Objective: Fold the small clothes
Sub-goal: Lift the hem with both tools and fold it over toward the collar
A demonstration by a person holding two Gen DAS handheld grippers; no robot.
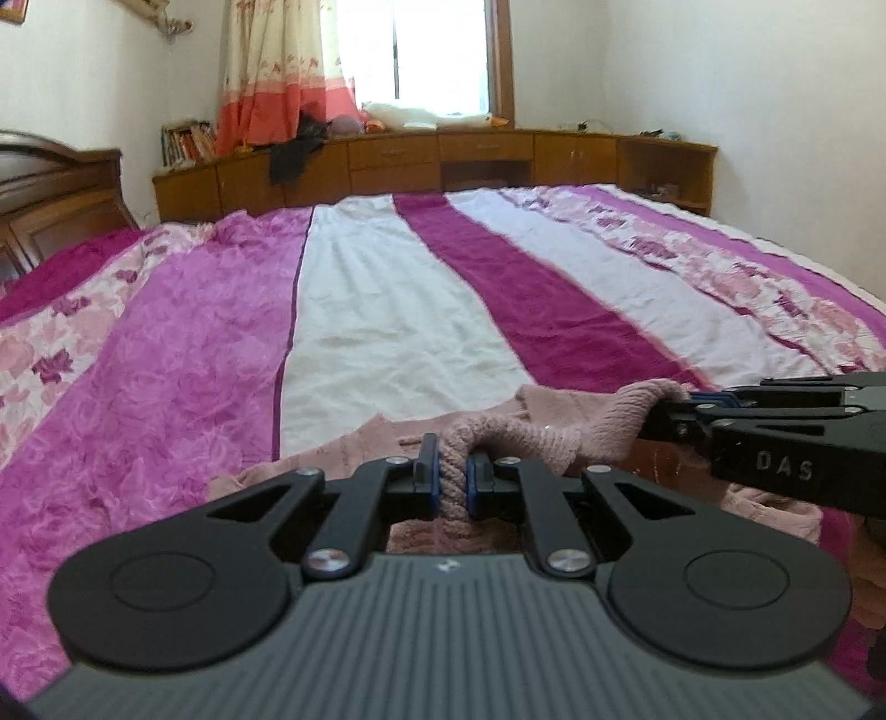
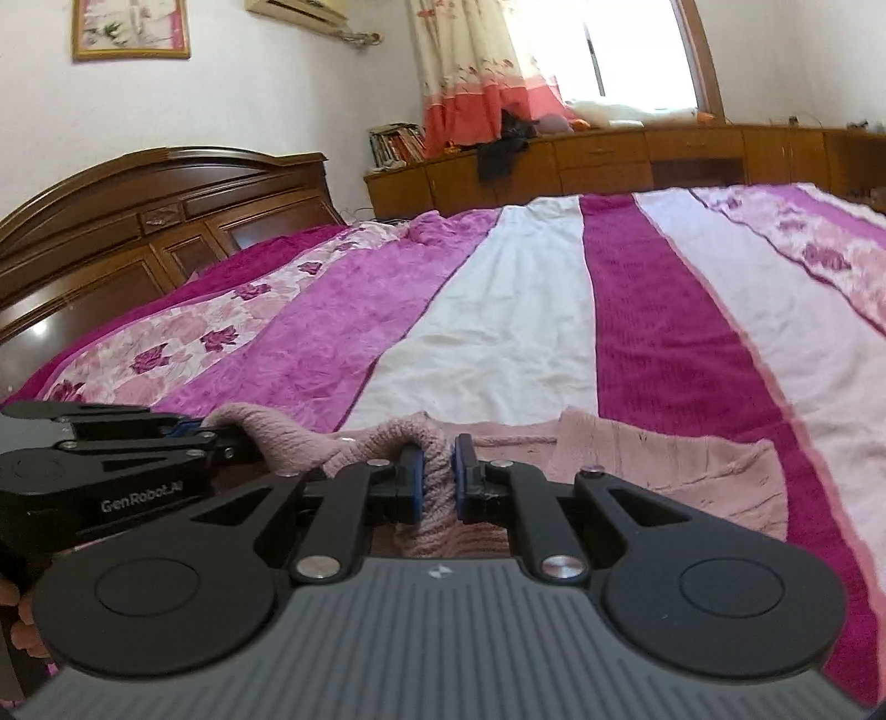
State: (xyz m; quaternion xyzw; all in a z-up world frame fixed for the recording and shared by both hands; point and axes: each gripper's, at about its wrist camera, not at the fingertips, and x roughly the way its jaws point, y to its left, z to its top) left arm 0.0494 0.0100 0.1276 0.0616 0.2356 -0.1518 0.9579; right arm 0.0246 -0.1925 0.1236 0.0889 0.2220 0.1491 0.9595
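Bed (image 1: pixel 387 310) covered by a bedspread (image 2: pixel 498 332) in lengthwise bands of magenta, white and rose-printed pink, filling most of both views; a dark carved wooden headboard (image 2: pixel 138 221) stands at its left end, and a low wooden cabinet (image 1: pixel 470 160) runs along the far wall under a bright window (image 1: pixel 410 50) hung with a cream and coral floral curtain (image 1: pixel 277 66). A row of books (image 2: pixel 396 144) and a dark cloth (image 1: pixel 293 155) draped over the cabinet edge lie well clear of the work area. Pink knitted garment (image 2: pixel 664 471), ribbed and chunky, spread on the near edge of the bed across the white and magenta bands; its upper edge is gathered into two raised ridges. Left gripper (image 1: pixel 448 476), fingers (image 1: pixel 426 471) closed narrowly on one bunched ridge of the knit. Right gripper (image 2: pixel 437 476), fingers (image 2: pixel 412 476) likewise clamped on a rolled fold just beside it. Each gripper appears side-on in the other's view, partly hiding the garment's near portion
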